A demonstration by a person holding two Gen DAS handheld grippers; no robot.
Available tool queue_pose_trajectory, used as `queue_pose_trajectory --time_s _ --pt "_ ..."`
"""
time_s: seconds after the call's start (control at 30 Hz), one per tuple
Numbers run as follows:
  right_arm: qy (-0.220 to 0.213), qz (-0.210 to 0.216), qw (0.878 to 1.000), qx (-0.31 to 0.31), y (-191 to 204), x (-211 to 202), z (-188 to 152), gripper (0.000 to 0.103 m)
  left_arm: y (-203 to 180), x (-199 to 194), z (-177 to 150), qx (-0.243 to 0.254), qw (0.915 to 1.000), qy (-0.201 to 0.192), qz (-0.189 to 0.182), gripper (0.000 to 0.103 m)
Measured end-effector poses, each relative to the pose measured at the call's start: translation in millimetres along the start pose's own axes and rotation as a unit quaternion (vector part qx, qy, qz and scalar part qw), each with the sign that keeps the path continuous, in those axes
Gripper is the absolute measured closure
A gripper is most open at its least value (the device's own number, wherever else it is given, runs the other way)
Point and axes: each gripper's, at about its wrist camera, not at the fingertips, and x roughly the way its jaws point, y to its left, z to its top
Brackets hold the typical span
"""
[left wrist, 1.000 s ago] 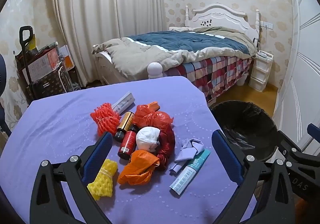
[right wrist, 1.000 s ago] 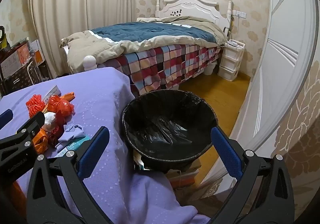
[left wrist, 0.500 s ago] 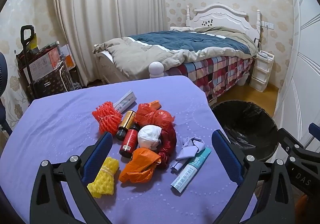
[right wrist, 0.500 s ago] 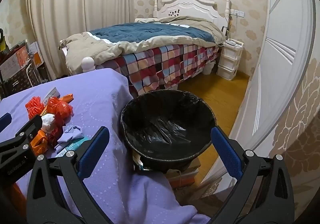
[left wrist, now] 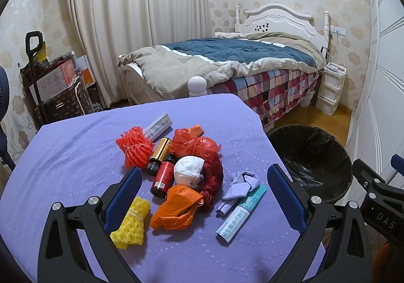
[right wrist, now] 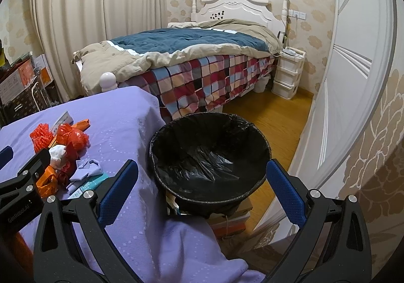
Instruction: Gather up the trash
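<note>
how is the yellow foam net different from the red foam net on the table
The yellow net lies nearest the left gripper, by its left finger; the red net lies farther back, beside the bottles. The red net looks bigger and splayed; the yellow one looks more compact. Both are mesh sleeves cinched with a band.

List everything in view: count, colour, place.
foam nets: 2, red and yellow, table left
bottles: 2, red and gold, table centre
plastic bags: 2, red and orange, table centre
tissue wad: 1, white, on red bag
boxes: 2, teal-white near, white far
cloth scrap: 1, lilac, beside teal box
table: 1, lilac cover
bin: 1, black liner, floor, right of table
bed: 1, behind
left gripper: open, over table
right gripper: open, facing the bin
</note>
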Motion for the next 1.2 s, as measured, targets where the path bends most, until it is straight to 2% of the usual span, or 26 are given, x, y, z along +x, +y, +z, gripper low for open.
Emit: queue_pose_trajectory --time_s 1.2 --pt "0.003 0.001 1.000 0.002 -2.9 2.6 -4.4 0.004 0.7 -1.4 -1.6 0.001 1.0000 0.003 0.001 0.006"
